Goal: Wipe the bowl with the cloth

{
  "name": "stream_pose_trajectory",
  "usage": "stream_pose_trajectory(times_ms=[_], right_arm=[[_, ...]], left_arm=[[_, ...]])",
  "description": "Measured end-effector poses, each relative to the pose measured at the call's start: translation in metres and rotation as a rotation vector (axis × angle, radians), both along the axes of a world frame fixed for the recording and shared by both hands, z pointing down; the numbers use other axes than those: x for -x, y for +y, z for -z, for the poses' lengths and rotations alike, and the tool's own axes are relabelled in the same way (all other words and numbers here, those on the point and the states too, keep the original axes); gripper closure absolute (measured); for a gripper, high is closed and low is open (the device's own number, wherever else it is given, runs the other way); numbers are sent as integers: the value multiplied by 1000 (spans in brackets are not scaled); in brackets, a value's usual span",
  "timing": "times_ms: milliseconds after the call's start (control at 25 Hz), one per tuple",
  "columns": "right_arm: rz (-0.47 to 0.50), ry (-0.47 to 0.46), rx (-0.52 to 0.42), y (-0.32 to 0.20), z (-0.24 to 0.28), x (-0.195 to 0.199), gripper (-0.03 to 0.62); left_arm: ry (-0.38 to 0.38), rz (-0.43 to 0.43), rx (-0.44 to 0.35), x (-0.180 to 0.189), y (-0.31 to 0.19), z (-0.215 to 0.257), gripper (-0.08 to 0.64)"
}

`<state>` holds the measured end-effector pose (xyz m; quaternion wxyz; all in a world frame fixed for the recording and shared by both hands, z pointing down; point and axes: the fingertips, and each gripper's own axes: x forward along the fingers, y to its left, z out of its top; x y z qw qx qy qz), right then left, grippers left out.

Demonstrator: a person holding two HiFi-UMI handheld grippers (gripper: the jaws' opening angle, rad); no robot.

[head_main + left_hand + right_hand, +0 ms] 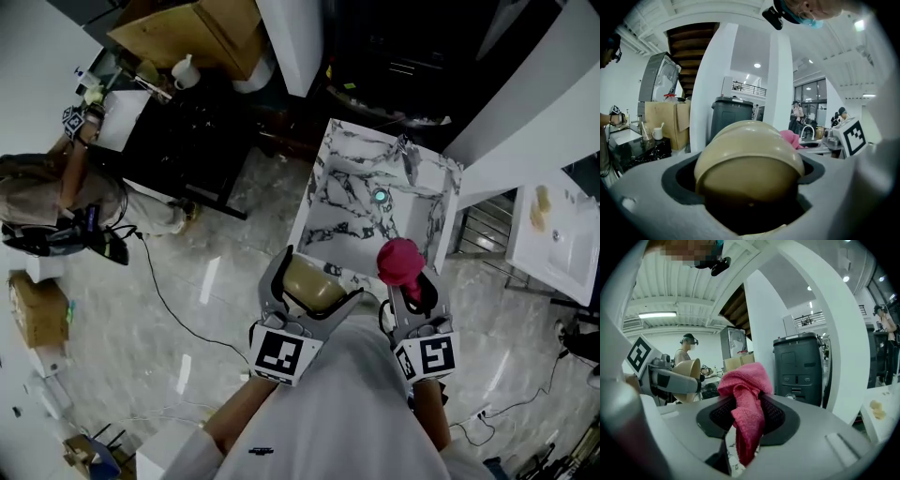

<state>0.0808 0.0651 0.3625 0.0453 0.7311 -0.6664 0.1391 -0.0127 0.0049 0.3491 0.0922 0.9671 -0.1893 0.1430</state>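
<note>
A: What does the left gripper [317,277] have, closest to the person?

B: Its fingers [642,201] stand wide apart and press on the sides of a beige round plastic bowl [747,161]. The bowl is held in the air, tipped, with its rounded outside facing the gripper's camera.

A: And the right gripper [412,287]?

B: Its fingers [825,437] are closed on a pink terry cloth [746,399]. The cloth bunches up above them and a strip of it hangs down between them. In the head view the cloth [399,261] is just beside the bowl [309,284], to its right, and the two do not touch.

A: Where are they, relative to what lies beyond?

B: Both sit over the near edge of a white sink with grey marble veining [330,161]. A round drain [381,197] shows in its basin and a tap [410,157] stands at the far rim.

A: Farther off?

B: A dark grey wheeled bin [799,366] stands by a white pillar [764,319]. To the left, a black counter [178,131] carries a white mug [185,72], with a brown cardboard box [202,33] behind it. A person [52,187] stands at the counter's left end.
</note>
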Motion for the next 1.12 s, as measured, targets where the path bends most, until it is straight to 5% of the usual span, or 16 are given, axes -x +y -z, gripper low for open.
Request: stream_pose_trajectory(times_ms=[320,800,1120], right_arm=[[119,4,-16,-48,-5,-49,462],[349,-35,-97,-94,8,-47,462],[599,-43,-205,-86,39,-42,462]], left_arm=[[28,-21,55,-57,-32,-5,-6],[51,-244,7,-87,-25,16,-6],[219,-360,172,-102,-18,28,-6]])
